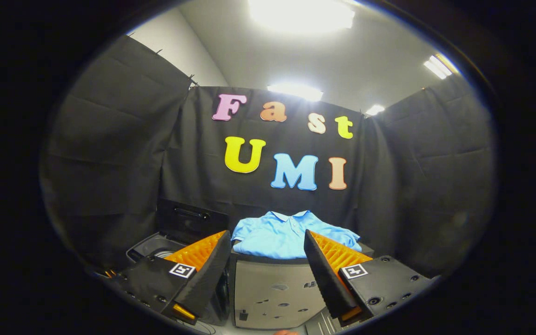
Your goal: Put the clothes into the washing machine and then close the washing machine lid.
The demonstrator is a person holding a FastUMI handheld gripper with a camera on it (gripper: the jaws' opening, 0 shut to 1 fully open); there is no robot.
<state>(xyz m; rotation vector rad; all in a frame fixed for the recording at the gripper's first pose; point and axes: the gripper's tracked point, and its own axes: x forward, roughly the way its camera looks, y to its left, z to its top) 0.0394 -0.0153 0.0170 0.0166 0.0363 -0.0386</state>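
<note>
Low in the frame, the gripper (267, 238) has its two fingers (207, 265) spread wide apart with nothing between them; neither finger touches anything. Each finger carries a small square marker near its base.

Just below and between the fingers, at lower centre, stands a grey cabinet (272, 291) with a flat front panel marked by a few small dark spots. On top of it lies the blue shirt (282, 235), folded, collar toward the far wall. The shirt sits in the gap between the fingers and beyond their tips, a little above frame centre-bottom; its right sleeve edge is partly hidden by the right finger.

At lower left, behind the left finger and beside the cabinet, is the washer (154, 246), dark, its top open. Its lid (191, 218) stands raised against the back wall, a handle visible on it. The inside of the tub is mostly hidden by the finger.

Behind all this hangs the black cloth wall (110, 139), across the middle of the frame. Above it, in the upper part, are a pale ceiling and bright ceiling lights (300, 14).
</note>
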